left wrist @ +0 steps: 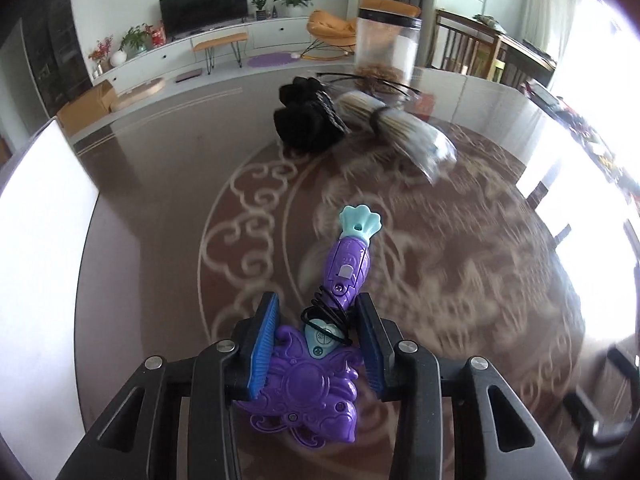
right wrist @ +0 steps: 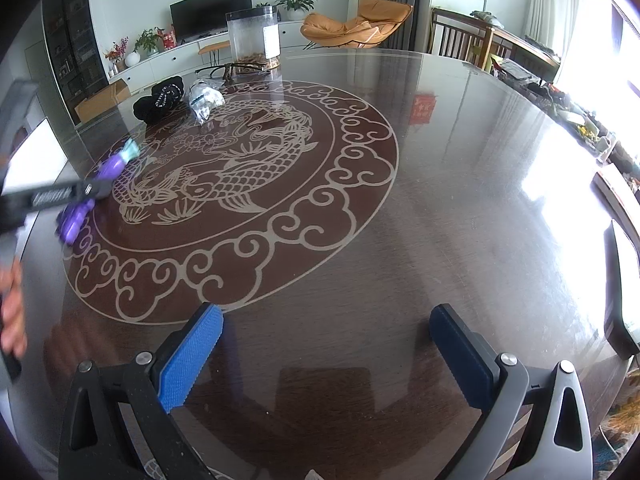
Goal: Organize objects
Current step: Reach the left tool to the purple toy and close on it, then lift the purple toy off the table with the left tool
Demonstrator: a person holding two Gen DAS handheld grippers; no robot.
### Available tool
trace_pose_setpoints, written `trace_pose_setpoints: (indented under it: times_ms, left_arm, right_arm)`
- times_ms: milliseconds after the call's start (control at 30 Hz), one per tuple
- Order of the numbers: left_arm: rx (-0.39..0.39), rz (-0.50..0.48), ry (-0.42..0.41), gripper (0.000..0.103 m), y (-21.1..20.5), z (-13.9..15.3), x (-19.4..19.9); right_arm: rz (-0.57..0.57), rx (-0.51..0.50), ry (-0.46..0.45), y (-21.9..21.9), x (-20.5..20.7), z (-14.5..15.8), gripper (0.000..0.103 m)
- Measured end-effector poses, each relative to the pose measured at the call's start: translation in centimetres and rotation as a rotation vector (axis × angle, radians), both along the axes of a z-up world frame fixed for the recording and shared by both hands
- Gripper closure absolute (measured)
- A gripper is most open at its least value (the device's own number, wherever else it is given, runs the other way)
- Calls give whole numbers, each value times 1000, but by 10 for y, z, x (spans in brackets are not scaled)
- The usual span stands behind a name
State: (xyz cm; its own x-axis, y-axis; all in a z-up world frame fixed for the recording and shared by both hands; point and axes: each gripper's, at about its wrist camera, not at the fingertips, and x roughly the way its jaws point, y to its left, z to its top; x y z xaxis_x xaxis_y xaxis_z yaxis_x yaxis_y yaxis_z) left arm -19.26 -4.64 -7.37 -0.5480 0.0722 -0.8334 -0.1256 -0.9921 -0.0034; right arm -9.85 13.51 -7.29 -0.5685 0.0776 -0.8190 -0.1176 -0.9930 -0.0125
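Over the patterned table [right wrist: 360,240], left gripper [left wrist: 320,312] clamps purple toy [left wrist: 304,384]; right gripper [right wrist: 326,324] gapes, unladen.

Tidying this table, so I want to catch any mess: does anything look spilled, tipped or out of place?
Nothing is spilled. The bundle of sticks lies on its side against the black cloth, near the upright jar. The purple toy sits gripped in the left claw.

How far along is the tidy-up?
Done: nothing clearly; no sorted spot shows. In hand: the left gripper is shut on the purple toy, whose handle sticks out ahead. Left: the black cloth, the wrapped bundle and the glasses lie loose by the clear jar at the table's far side. The right gripper hangs open, empty.
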Motion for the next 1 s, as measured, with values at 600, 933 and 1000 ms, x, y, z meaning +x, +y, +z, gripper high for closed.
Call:
trace_pose_setpoints:
  times_ms: [600,933,1000]
  left_arm:
    - [0,31,9,0,-3,-14,13]
    - [-2,98,8,0,-10,-14,11]
    - [0,167,8,0,-19,-15,11]
  right_arm:
    - [0,0,0,0,0,0,0]
    - [0,0,0,0,0,0,0]
    - [0,0,0,0,0,0,0]
